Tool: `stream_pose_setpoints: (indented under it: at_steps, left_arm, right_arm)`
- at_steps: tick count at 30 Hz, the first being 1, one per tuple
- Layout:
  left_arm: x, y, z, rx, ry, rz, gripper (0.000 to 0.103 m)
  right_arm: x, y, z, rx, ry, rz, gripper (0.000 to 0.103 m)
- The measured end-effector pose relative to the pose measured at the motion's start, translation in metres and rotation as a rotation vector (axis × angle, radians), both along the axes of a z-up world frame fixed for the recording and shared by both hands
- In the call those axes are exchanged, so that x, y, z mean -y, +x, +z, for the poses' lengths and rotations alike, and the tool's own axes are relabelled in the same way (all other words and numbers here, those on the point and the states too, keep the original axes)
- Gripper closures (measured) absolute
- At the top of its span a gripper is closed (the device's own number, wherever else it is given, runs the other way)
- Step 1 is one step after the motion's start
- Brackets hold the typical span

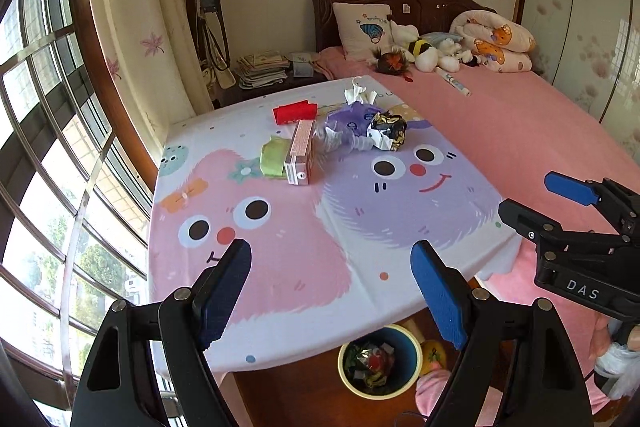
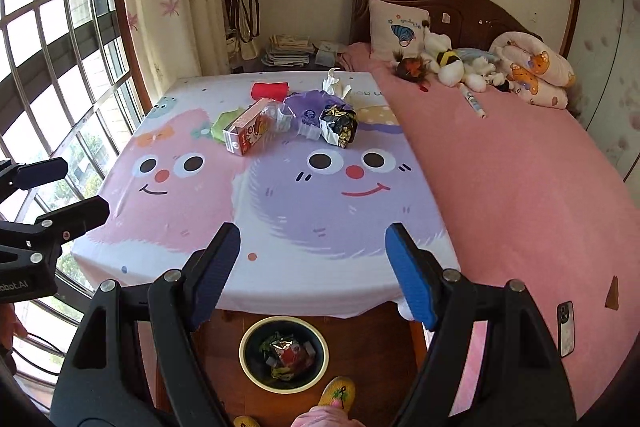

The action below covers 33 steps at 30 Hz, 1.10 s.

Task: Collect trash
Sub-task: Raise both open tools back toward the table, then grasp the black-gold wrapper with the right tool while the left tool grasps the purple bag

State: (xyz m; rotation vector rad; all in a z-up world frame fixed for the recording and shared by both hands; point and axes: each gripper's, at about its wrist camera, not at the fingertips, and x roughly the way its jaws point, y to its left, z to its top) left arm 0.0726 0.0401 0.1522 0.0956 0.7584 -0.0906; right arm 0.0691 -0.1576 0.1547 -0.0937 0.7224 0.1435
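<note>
Trash lies in a cluster at the far side of the cartoon tablecloth (image 1: 280,267): a red wrapper (image 1: 294,111), a pink carton (image 1: 300,157), a green packet (image 1: 274,157), a purple bag (image 1: 352,121), a black-and-gold foil wrapper (image 1: 388,131) and a white tissue (image 1: 358,93). On the floor by the table's near edge stands a blue bin (image 2: 245,339) with wrappers inside. My left gripper (image 1: 330,245) hangs open above the near half of the table, holding nothing. To its right, my right gripper (image 2: 313,227) is open too, with nothing between its fingers.
A pink bed (image 2: 520,187) runs along the table's right side, with plush toys (image 2: 448,67) and a phone (image 2: 565,327) on it. A barred window (image 1: 60,147) fills the left. A yellow slipper (image 2: 340,393) lies beside the bin.
</note>
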Motion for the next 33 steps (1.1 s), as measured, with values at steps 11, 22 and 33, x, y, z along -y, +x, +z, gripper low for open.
stream_pose_setpoints:
  at_steps: [11, 22, 33]
  left_arm:
    - [0.049, 0.163, -0.041, -0.09, 0.054, 0.2, 0.02]
    - [0.076, 0.313, -0.108, -0.311, -0.088, 0.433, 0.025]
    - [0.085, 0.355, -0.112, -0.337, -0.036, 0.449, 0.025]
  right_arm:
    - [0.022, 0.194, -0.041, -0.071, 0.025, 0.198, 0.031]
    - [0.039, 0.37, -0.111, -0.209, -0.041, 0.428, 0.031]
    - [0.012, 0.419, -0.176, -0.324, -0.045, 0.537, 0.058]
